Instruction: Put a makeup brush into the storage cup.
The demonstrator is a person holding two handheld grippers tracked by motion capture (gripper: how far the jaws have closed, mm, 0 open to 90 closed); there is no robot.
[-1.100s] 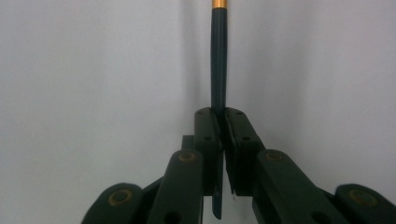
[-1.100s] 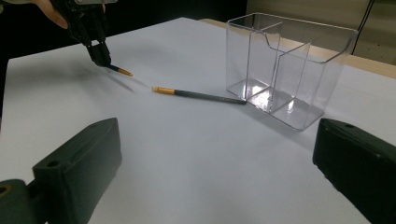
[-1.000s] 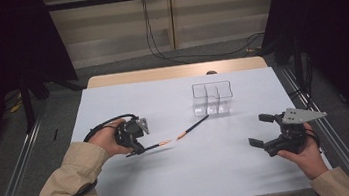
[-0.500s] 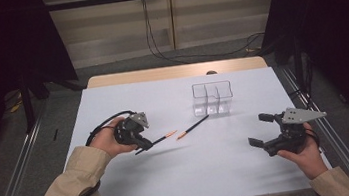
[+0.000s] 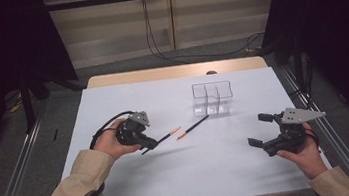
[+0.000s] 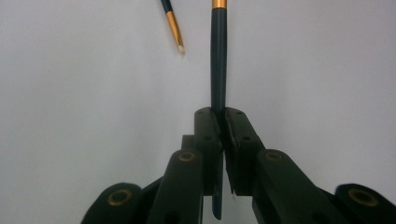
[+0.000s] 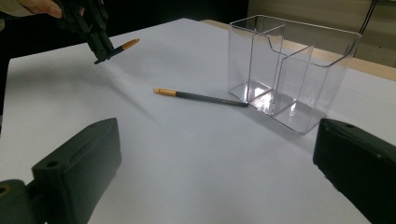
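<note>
Pinching the dark brush (image 6: 218,70) by its handle end, the left gripper (image 5: 149,142) holds it left of centre, ready for the clear organiser (image 5: 213,98), while the right gripper (image 5: 258,129) waits wide open and empty at lower right

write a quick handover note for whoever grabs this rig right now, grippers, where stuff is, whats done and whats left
Left gripper: shut on a dark brush, held just above the white table.
Right gripper: open, holding nothing, at the table's right side.
Second brush: lying flat on the table, one end near the clear divided holder.
Holder: upright, no brush in it.
Done: one brush picked up.
Left: probably put the held brush into the holder, then pick up the second one.
</note>
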